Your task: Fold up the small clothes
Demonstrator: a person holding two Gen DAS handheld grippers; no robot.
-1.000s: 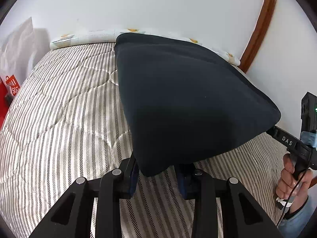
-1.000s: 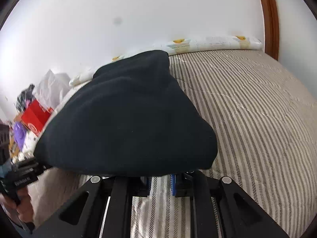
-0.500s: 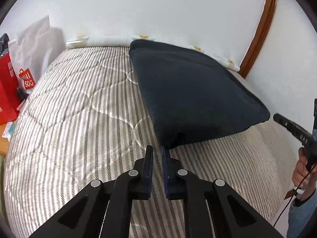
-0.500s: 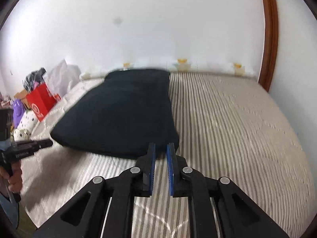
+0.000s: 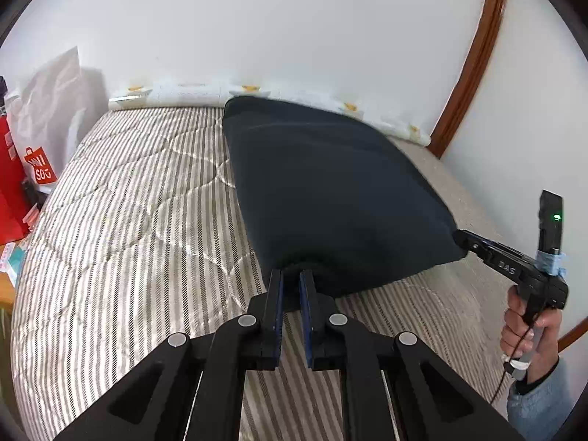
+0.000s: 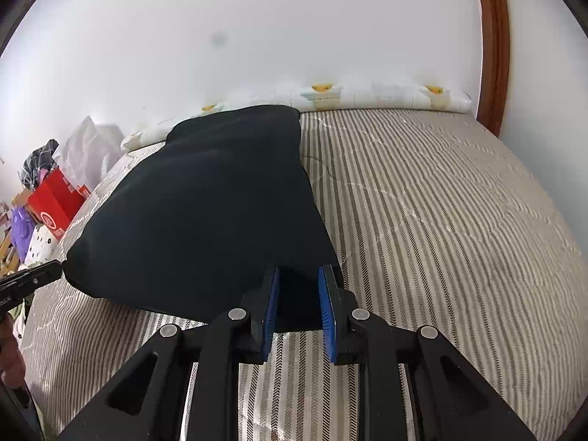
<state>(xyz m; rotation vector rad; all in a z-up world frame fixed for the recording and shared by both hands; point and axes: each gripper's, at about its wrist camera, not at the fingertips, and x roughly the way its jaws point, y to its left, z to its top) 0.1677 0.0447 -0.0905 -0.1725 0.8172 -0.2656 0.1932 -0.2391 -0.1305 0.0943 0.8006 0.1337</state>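
A dark navy folded garment (image 5: 330, 191) lies spread over the striped bed (image 5: 128, 220), its near edge slightly raised. My left gripper (image 5: 291, 279) is shut on the garment's near left corner, which bunches between the fingertips. In the right wrist view the garment (image 6: 205, 213) reaches between the blue pads of my right gripper (image 6: 298, 279), whose jaws are opening and stand apart around the near right corner. That right gripper (image 5: 463, 239) also shows at the cloth's corner in the left wrist view, held by a hand (image 5: 525, 323). The left gripper (image 6: 55, 268) tip shows at far left.
The bed (image 6: 441, 220) stretches bare to the right of the garment. A white printed roll (image 5: 176, 92) lies along the wall. Red and white shopping bags (image 5: 36, 169) and a red box (image 6: 51, 198) crowd the bed's left side. A wooden door frame (image 5: 474, 55) stands at right.
The garment hung high and close before both cameras; now it sits lower, stretched over the bed. The left jaws have closed on its corner. The right jaws have spread wider.
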